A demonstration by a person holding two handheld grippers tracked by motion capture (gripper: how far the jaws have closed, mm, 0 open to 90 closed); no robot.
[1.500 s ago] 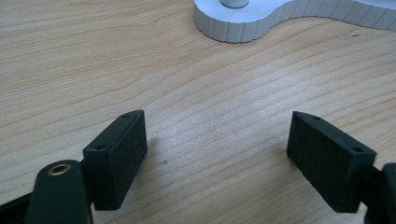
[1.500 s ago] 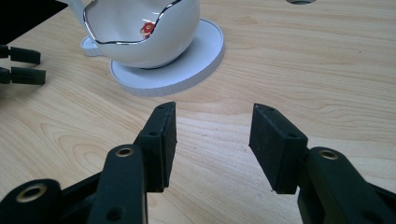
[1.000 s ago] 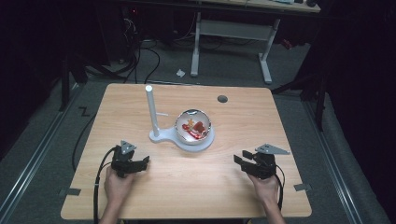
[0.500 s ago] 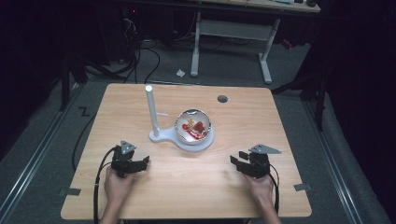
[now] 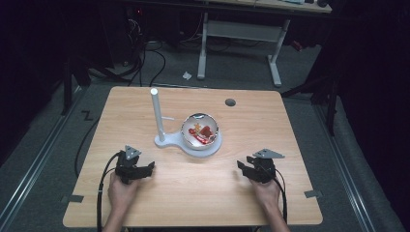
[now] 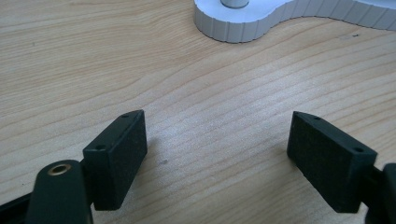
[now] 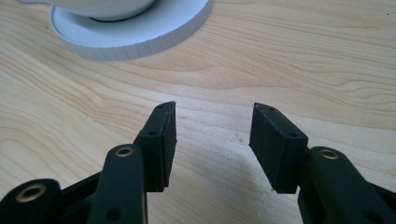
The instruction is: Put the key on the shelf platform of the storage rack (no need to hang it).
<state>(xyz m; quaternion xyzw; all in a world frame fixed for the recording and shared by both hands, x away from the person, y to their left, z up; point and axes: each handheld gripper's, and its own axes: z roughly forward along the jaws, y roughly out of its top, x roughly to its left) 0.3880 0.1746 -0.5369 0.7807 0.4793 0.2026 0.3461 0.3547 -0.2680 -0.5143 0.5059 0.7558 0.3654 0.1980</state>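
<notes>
Two hand-held tools sit low over a pale wooden worktop (image 5: 193,193), one in each of the person's two hands; the left tool (image 5: 145,169) is near the front left of the worktop, and in the left gripper view its two black pads (image 6: 116,156) stand wide apart and released, with bare wood grain between them and nothing gripped; the right tool (image 5: 244,169) is near the front right, and in the right gripper view its two pads (image 7: 275,144) are also parted, less widely, grasping nothing, just above the wood; each tool carries one grey three-cornered plate on top and trails one black cable toward the front edge; the two tools are well apart from each other; between and beyond them, toward the middle of the worktop, lies one white stand (image 5: 191,144) with a flat ribbed base; one upright white post (image 5: 156,113) rises from the left end of that base, and one round bowl (image 5: 199,130) sits on its wider right end; the bowl holds small red and orange pieces, too small to count or name; the base edge shows at the top of both gripper views, apart from the pads; one dark round hole (image 5: 230,102) marks the far right part of the worktop; the floor around is dark grey
</notes>
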